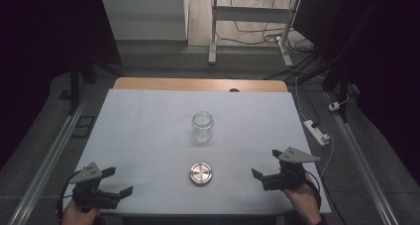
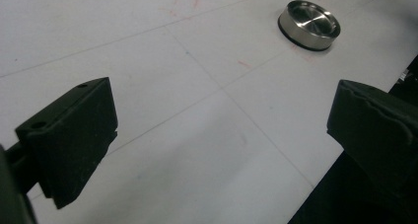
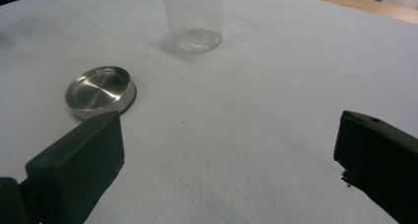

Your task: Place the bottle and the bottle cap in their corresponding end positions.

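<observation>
Your left gripper (image 1: 118, 181) and right gripper (image 1: 266, 164) sit jaws apart, empty, at the tabletop's near corners. Between them, near the front edge, lies the metal lid (image 1: 200, 174): light, stiff, slick, so pinch its rim. The fragile glass jar (image 1: 203, 127) stands mid-table beyond.

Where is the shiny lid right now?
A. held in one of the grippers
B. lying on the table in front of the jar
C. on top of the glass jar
B: the lid lies flat on the table, apart from the open jar, and both grippers are empty.
</observation>
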A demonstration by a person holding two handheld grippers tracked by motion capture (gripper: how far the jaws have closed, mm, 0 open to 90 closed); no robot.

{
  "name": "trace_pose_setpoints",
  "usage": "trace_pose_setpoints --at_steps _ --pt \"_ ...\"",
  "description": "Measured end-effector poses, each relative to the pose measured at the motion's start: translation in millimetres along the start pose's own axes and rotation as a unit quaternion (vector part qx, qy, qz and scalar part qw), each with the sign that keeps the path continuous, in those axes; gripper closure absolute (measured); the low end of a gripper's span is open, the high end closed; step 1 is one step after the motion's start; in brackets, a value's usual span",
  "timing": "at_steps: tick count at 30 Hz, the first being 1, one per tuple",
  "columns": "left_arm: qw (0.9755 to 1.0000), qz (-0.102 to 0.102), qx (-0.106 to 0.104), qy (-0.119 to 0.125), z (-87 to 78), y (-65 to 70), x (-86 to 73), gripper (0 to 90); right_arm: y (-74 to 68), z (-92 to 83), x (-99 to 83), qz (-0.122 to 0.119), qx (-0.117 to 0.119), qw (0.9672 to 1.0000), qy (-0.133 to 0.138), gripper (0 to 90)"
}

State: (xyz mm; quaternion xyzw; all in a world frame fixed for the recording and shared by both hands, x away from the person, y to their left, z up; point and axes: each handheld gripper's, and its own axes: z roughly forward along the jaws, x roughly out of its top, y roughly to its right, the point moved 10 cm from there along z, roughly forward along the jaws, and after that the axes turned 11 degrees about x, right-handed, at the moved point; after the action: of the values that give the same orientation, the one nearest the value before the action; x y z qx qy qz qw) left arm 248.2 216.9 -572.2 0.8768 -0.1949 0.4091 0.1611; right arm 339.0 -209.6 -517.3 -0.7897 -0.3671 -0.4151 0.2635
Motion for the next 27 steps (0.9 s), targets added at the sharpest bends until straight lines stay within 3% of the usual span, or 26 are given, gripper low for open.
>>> trace_pose_setpoints --at_steps 4,13,27 --pt "1.0000 -0.005 0.007 -0.003 -2.0 -3.6 -4.6 0.0 5.7 -8.6 -8.1 0.004 -0.018 0.9998 -0.002 0.0" --pt "0.9997 -0.012 0.018 -0.010 -4.7 -8.4 -12.7 0.0 11.9 -22.9 -24.5 0.024 -0.033 0.9992 -0.002 0.0" --pt "0.9990 -0.008 0.035 -0.027 -6.2 -9.0 -20.2 0.0 14.4 -33.2 -52.8 0.049 -0.047 0.9971 -0.034 0.0"
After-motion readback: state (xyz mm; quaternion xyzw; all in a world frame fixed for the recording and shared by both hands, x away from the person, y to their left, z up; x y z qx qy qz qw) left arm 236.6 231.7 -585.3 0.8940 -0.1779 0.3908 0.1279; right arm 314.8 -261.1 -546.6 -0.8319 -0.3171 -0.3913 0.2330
